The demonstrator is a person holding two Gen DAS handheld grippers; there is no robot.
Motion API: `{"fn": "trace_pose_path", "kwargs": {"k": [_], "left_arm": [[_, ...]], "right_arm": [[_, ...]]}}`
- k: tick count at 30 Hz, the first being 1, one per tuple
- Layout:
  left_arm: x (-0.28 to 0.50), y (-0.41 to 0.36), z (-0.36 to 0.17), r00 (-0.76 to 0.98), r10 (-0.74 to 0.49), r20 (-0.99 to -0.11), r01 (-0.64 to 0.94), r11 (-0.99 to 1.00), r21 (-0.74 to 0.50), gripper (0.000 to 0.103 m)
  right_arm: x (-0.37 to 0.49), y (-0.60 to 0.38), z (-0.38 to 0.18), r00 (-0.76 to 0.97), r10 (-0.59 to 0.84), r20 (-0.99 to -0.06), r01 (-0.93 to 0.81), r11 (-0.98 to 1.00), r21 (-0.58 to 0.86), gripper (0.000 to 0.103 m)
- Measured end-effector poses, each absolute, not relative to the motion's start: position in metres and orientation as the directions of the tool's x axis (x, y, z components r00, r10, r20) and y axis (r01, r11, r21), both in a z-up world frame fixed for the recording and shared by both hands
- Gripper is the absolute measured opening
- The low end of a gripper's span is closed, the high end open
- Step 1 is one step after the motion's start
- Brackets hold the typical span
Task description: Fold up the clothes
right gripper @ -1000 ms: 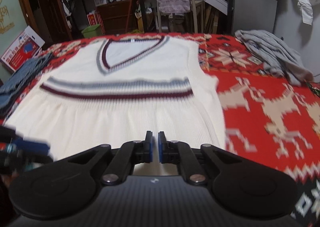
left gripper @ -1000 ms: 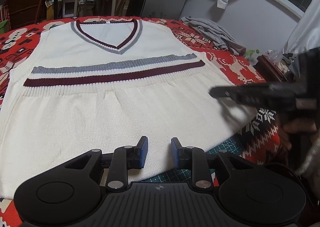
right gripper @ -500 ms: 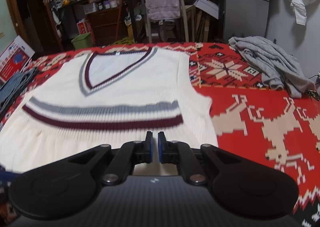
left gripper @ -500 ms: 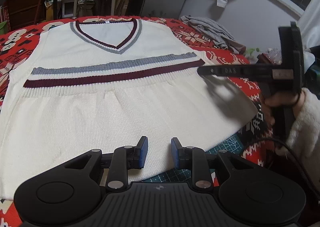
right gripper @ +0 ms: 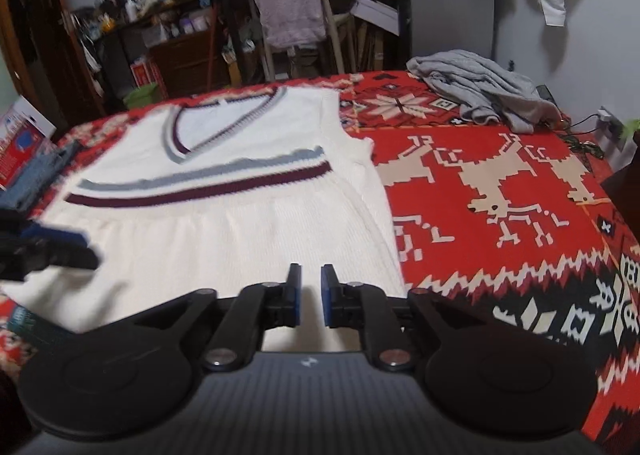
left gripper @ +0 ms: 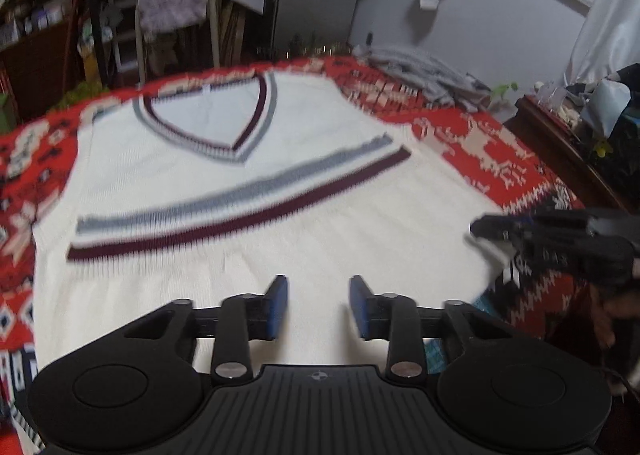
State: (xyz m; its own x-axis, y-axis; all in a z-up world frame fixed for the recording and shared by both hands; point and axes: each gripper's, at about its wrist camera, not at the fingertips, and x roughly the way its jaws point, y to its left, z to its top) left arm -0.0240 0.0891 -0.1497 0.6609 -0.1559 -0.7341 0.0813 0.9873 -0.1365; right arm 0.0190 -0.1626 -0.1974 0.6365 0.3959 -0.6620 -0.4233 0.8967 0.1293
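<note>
Left gripper (left gripper: 319, 305) low over the vest's hem, blue pads well apart, nothing between them. Right gripper (right gripper: 311, 295) at the hem's right corner, pads a narrow gap apart, holding nothing. Vest (right gripper: 224, 191), cream with grey and maroon stripes and a V-neck, lies flat, face up, on the red patterned blanket (right gripper: 500, 183), collar away from the cameras. Farther right, a crumpled grey garment (right gripper: 484, 91) on the blanket, well apart from the vest. Beyond, a chair draped with a pinkish towel (right gripper: 292, 11).
</note>
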Motion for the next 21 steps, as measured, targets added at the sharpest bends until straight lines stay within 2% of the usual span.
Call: {"fn": "trace_pose_path", "kwargs": {"k": [3, 4, 5, 6, 7, 9, 11, 12, 18, 21], "left_arm": [[-0.022, 0.08, -0.135, 0.709, -0.153, -0.688, 0.087, 0.988, -0.129, 0.067], [-0.023, 0.078, -0.13, 0.726, -0.155, -0.671, 0.092, 0.987, -0.128, 0.069], [-0.024, 0.076, -0.124, 0.744, -0.159, -0.649, 0.098, 0.987, -0.129, 0.069], [-0.025, 0.074, -0.118, 0.763, -0.162, -0.626, 0.105, 0.986, -0.127, 0.074], [-0.026, 0.072, -0.112, 0.781, -0.165, -0.603, 0.112, 0.986, -0.124, 0.084], [-0.031, 0.069, -0.101, 0.816, -0.16, -0.556, 0.121, 0.987, -0.108, 0.093], [-0.034, 0.064, -0.093, 0.841, -0.157, -0.518, 0.132, 0.988, -0.086, 0.094], [-0.037, 0.063, -0.09, 0.848, -0.15, -0.508, 0.133, 0.989, -0.071, 0.098], [-0.059, 0.051, -0.081, 0.898, -0.044, -0.438, 0.06, 0.998, 0.021, 0.103], [-0.073, 0.048, -0.082, 0.928, 0.038, -0.369, -0.009, 0.997, 0.08, 0.103]], "right_arm": [[0.011, -0.159, -0.182, 0.67, 0.4, -0.625, -0.434, 0.895, 0.107, 0.045], [0.008, -0.158, -0.177, 0.681, 0.401, -0.613, -0.437, 0.894, 0.099, 0.055], [0.005, -0.157, -0.172, 0.691, 0.402, -0.6, -0.44, 0.893, 0.091, 0.061], [0.003, -0.155, -0.167, 0.702, 0.403, -0.587, -0.443, 0.893, 0.084, 0.073], [0.0, -0.155, -0.161, 0.712, 0.409, -0.571, -0.446, 0.891, 0.082, 0.084], [-0.004, -0.154, -0.153, 0.725, 0.417, -0.548, -0.451, 0.889, 0.081, 0.092], [-0.008, -0.154, -0.148, 0.73, 0.424, -0.536, -0.456, 0.886, 0.08, 0.097], [-0.011, -0.154, -0.145, 0.733, 0.427, -0.53, -0.458, 0.885, 0.08, 0.101], [-0.024, -0.152, -0.129, 0.747, 0.447, -0.493, -0.473, 0.877, 0.078, 0.103], [-0.031, -0.152, -0.121, 0.753, 0.456, -0.474, -0.481, 0.873, 0.076, 0.103]]}}
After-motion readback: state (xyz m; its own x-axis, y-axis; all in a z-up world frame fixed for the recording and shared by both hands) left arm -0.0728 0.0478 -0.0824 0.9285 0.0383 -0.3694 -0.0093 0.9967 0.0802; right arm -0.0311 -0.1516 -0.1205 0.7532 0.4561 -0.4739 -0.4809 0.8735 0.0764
